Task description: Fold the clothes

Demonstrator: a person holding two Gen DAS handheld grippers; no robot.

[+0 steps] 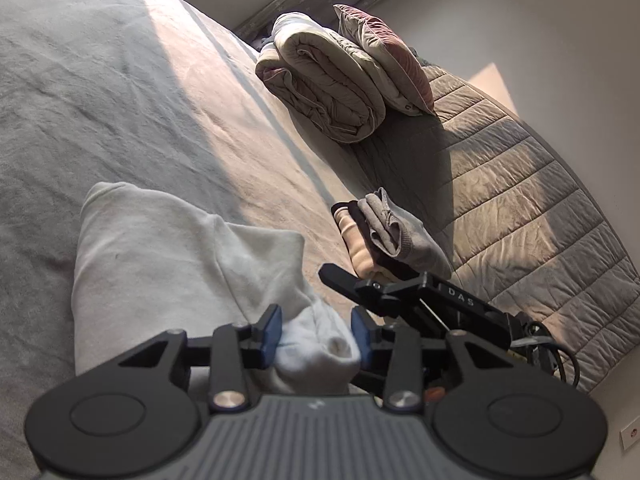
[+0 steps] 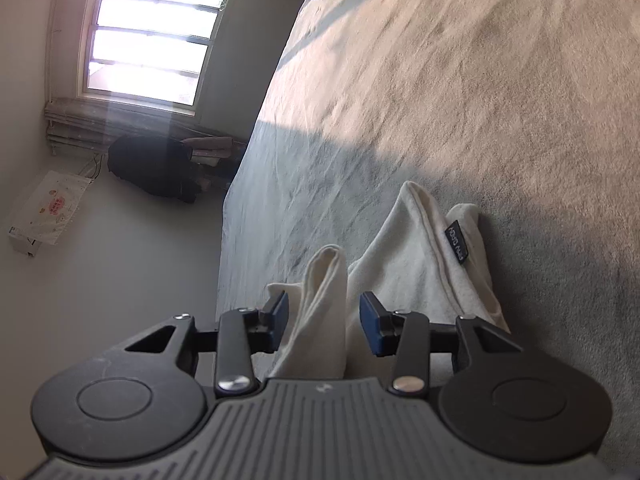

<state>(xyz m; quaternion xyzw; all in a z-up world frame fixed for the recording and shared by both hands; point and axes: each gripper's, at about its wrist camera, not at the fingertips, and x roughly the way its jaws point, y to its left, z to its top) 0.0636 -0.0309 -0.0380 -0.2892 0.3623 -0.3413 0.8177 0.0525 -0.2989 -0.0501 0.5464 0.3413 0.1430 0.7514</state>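
The left gripper (image 1: 316,334) stood part-open, a bunched white cuff of the garment (image 1: 168,256) sitting between its blue pads (image 1: 269,336); whether the pads pinched the cloth or just bracketed it, I could not tell for sure, though it looked slack. The right gripper (image 2: 323,322) was part-open too, a standing fold of the same cream garment (image 2: 416,256) rising between its pads with clear gaps either side — released, by the look of it.

Just ahead of both grippers the garment lay on the bed (image 1: 120,80) doubled over into a narrow bundle, a dark label (image 2: 457,241) showing on its far edge. Judging by that, the fold was largely made and let go; squaring up the loose ends and moving it to the pile seemed to be what was left.

That pile (image 1: 384,232) of folded clothes sat ahead and to the right of the left gripper, just beyond the right gripper's black body (image 1: 424,300). Farther out, a rolled duvet (image 1: 324,88) and a pillow (image 1: 384,52) rested on a quilted mat (image 1: 520,200).

Out past the right gripper the grey bedcover ran half in sunlight; off to its left were a bright window (image 2: 148,36), a dark heap (image 2: 152,168) under it and a box (image 2: 44,212) by the wall.
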